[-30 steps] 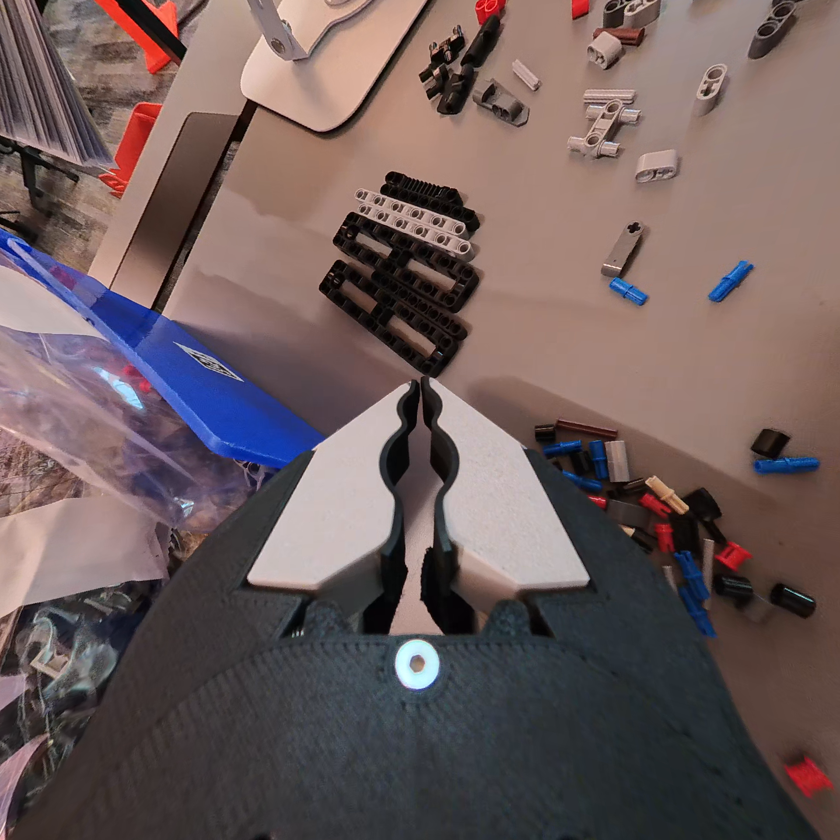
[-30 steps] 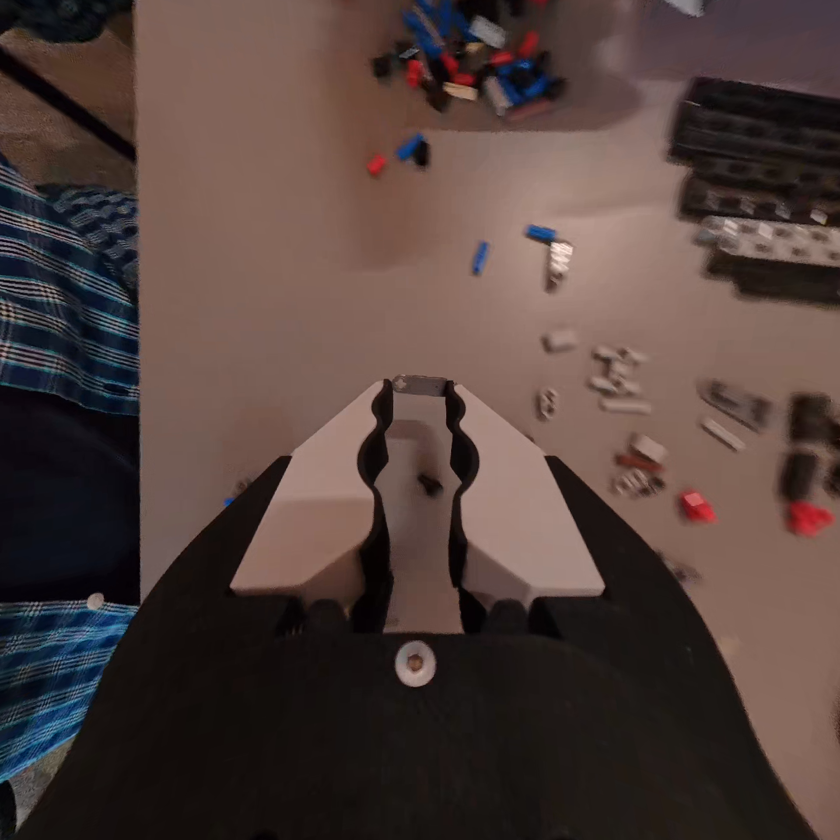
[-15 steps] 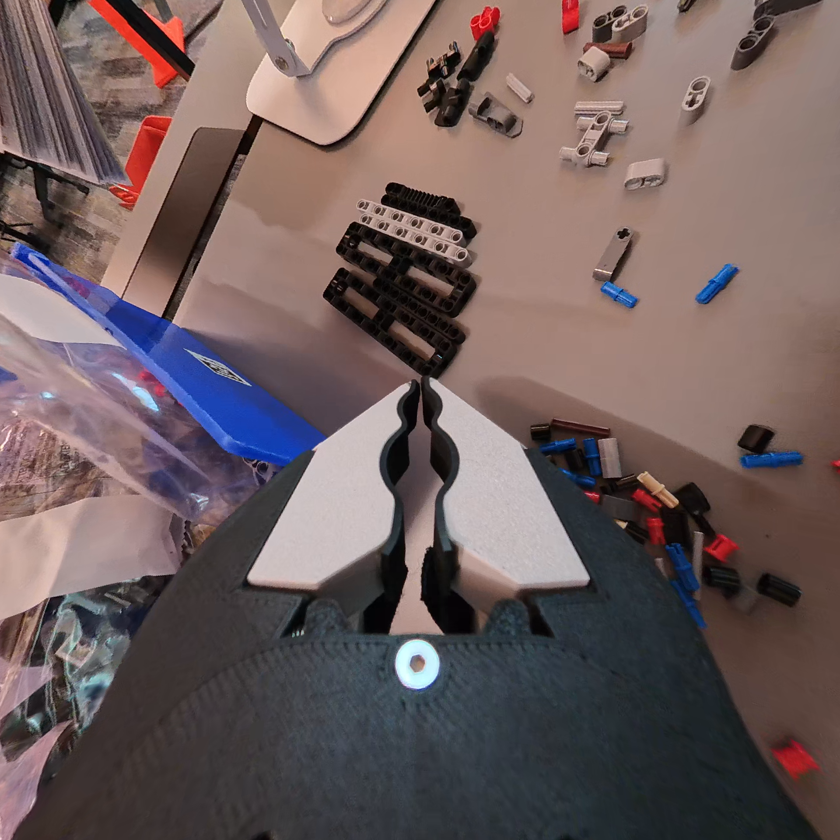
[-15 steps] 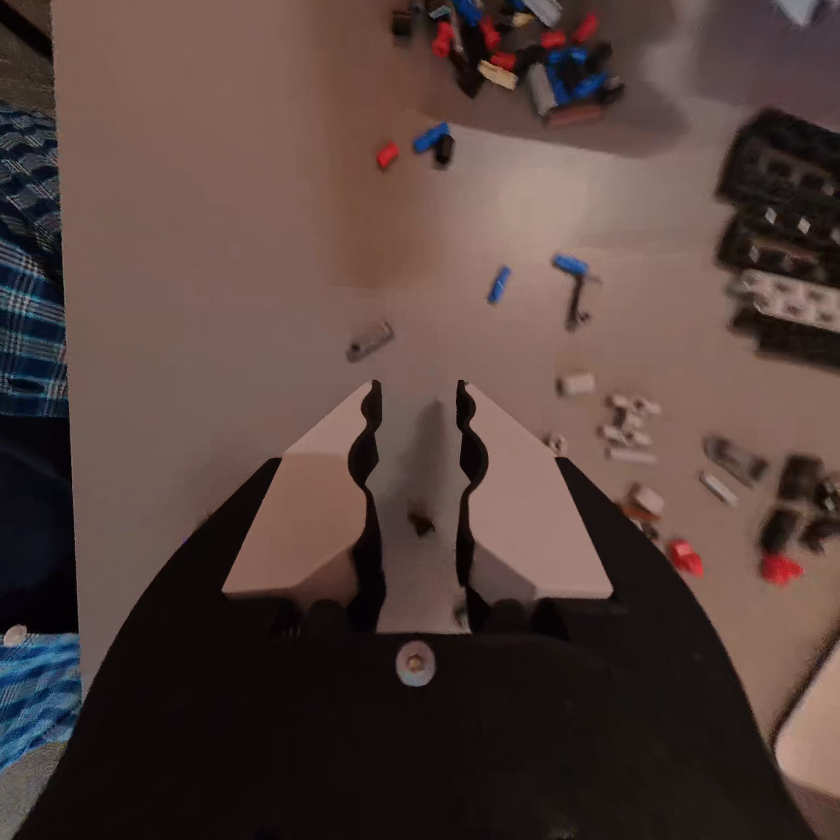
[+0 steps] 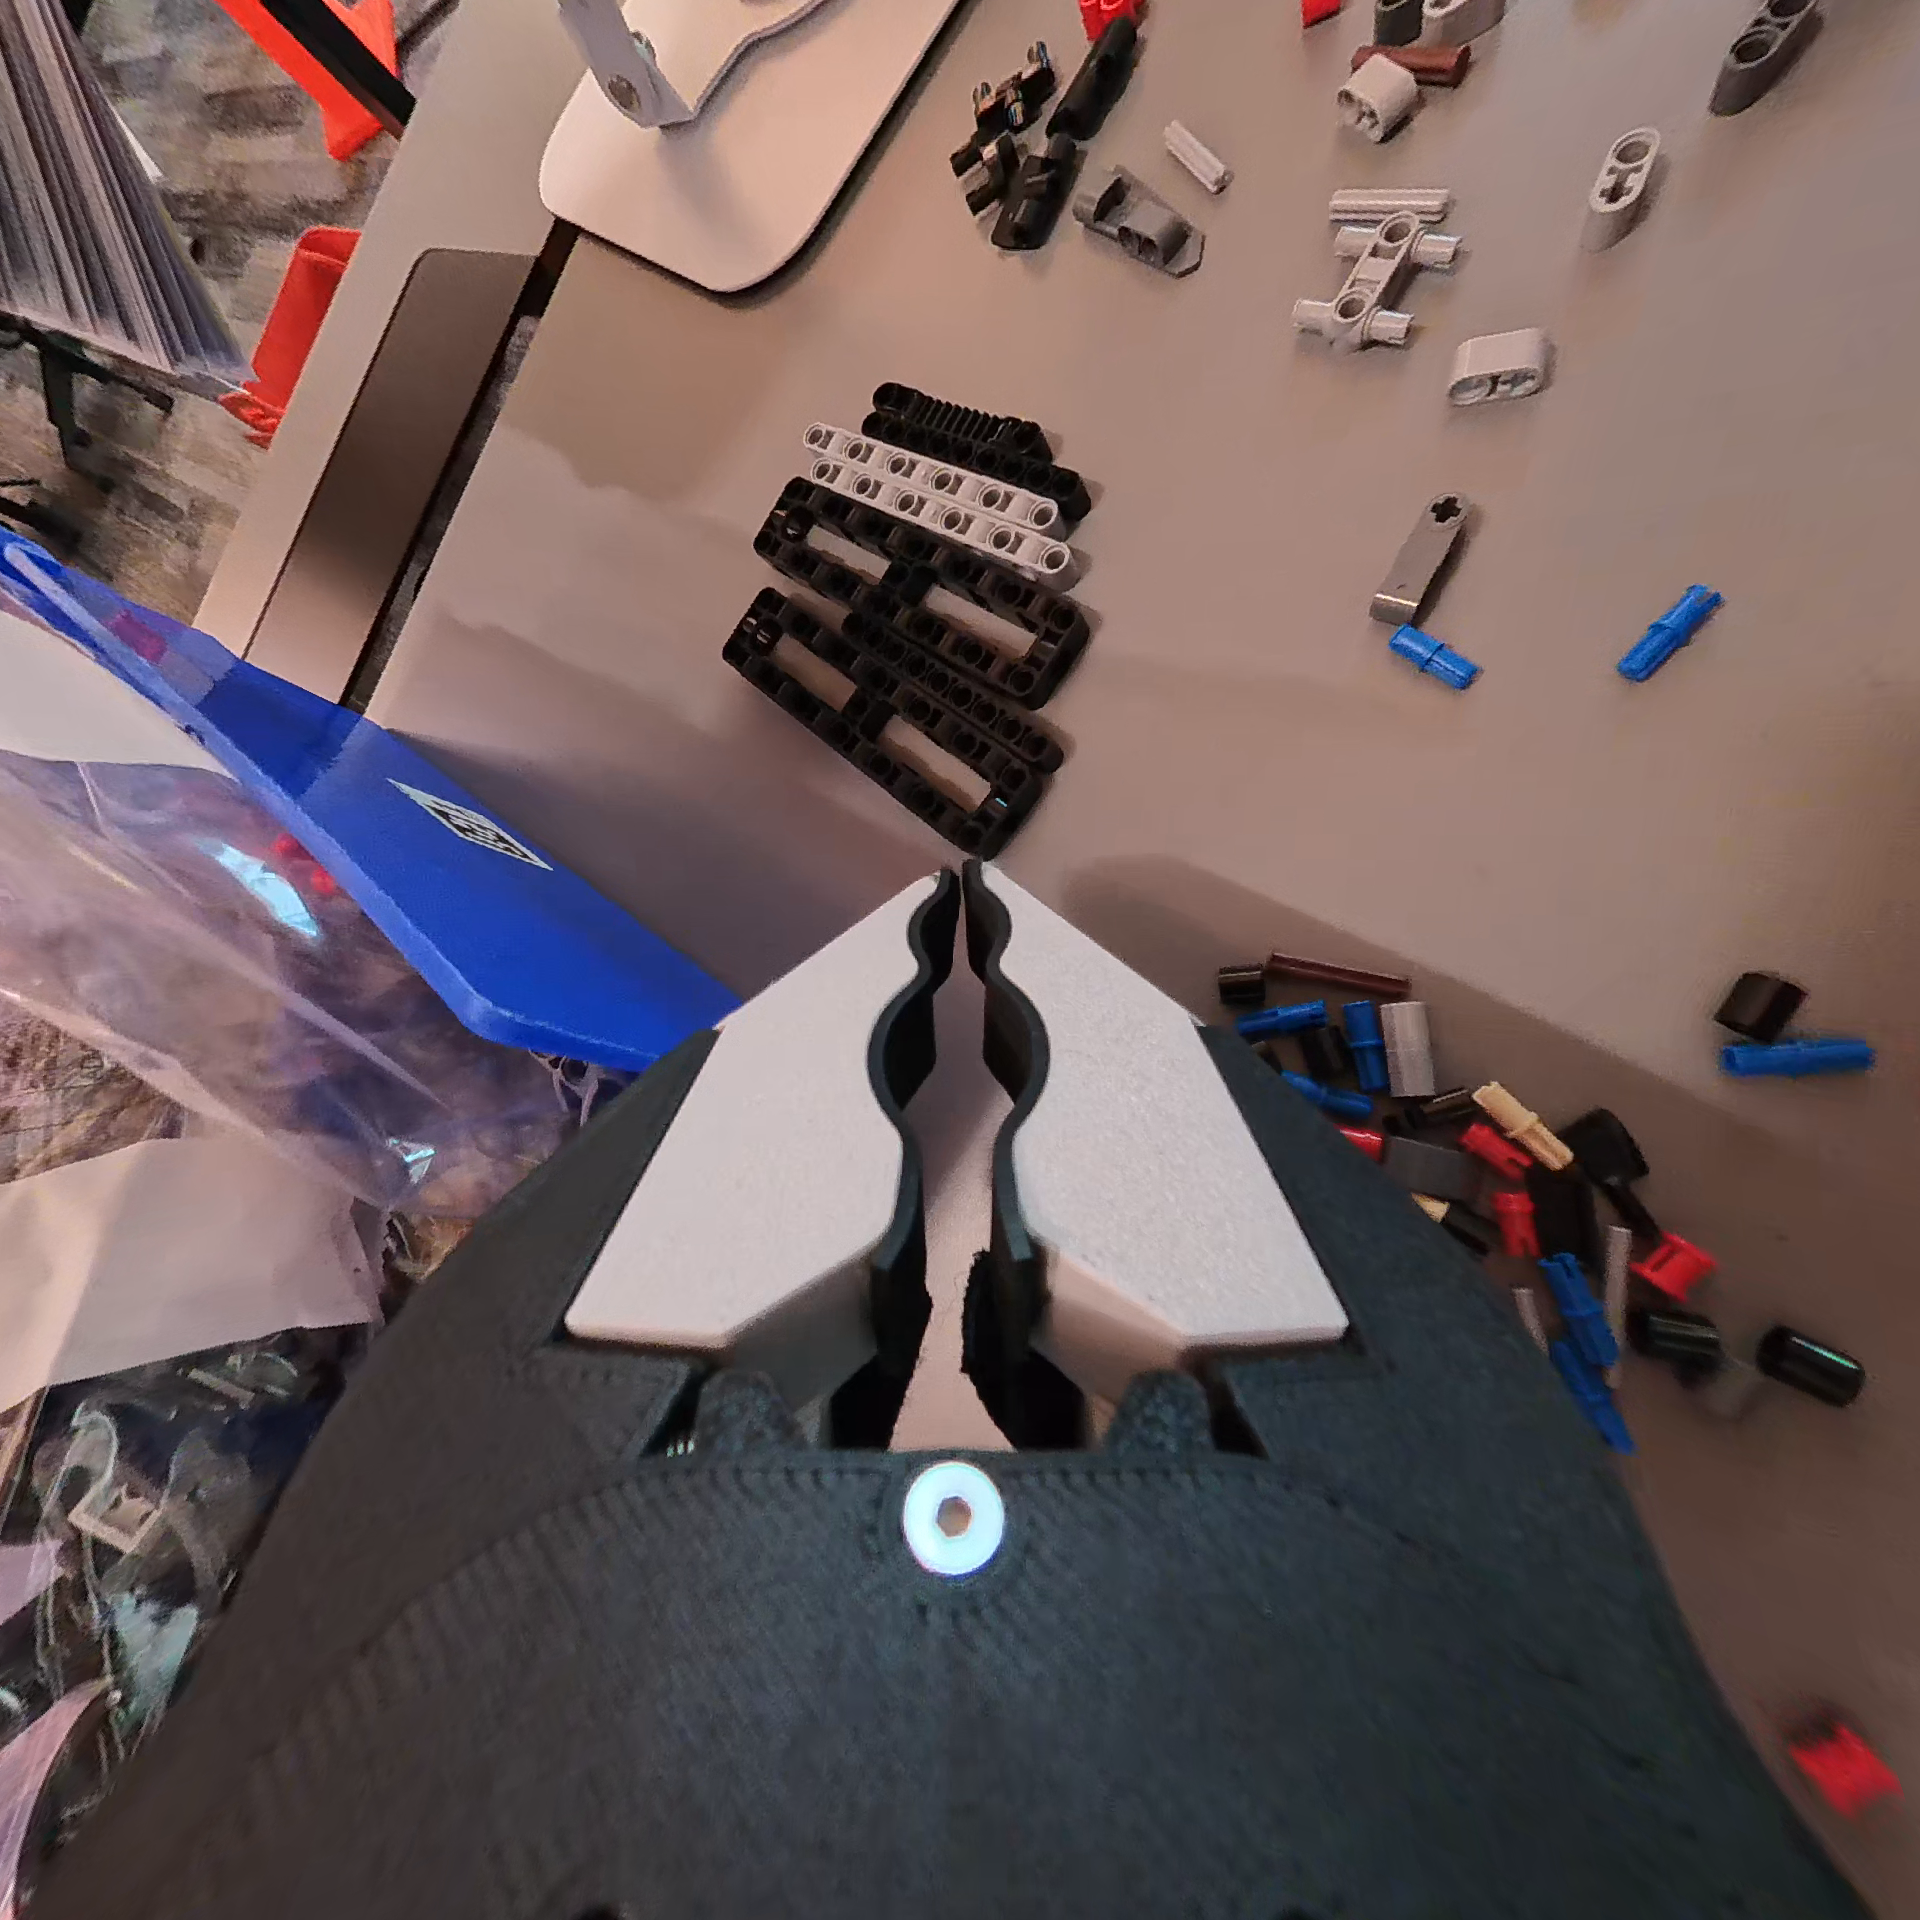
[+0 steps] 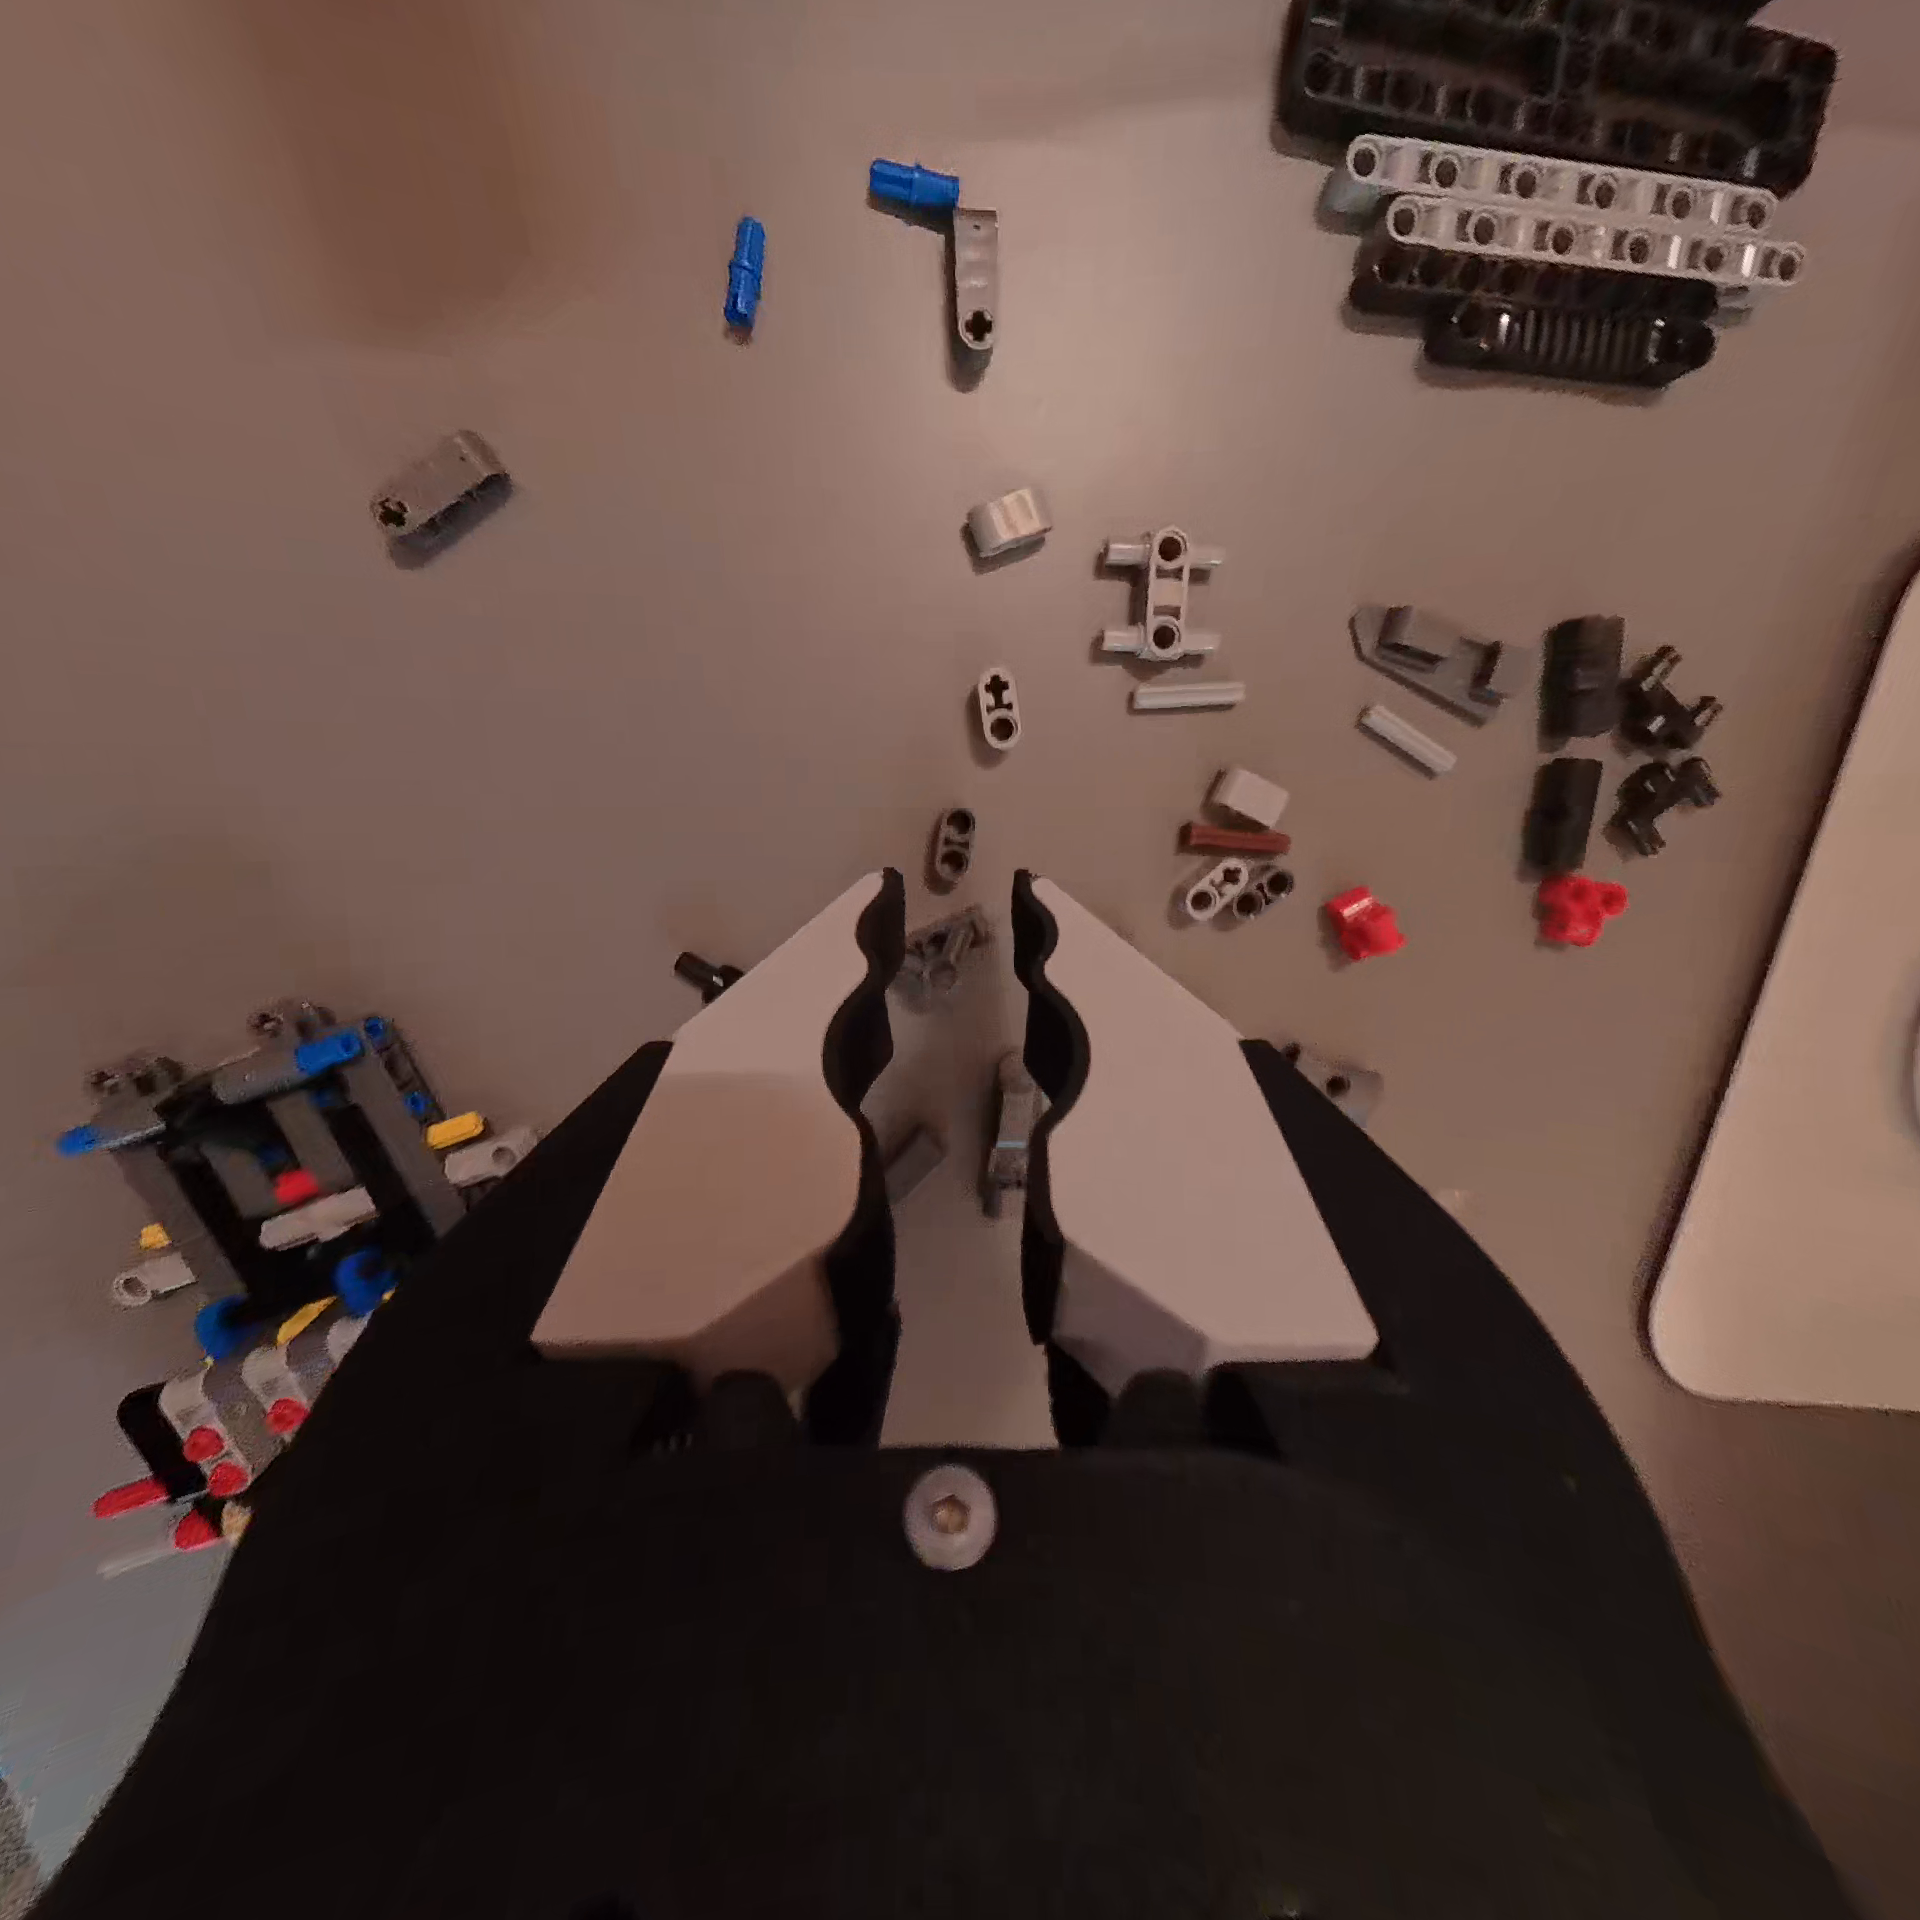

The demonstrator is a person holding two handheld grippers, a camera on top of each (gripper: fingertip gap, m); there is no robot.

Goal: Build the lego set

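Right gripper (jaws apart) above grey connector

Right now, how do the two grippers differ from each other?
The left gripper has its jaws shut and empty; the right gripper has its jaws apart, also empty. The left one points toward the black frames; the right one hangs over small grey connectors. Both share pale fingers with wavy black pads on black bodies.

The right claw, jaws now apart, has released the grey connector onto the table.
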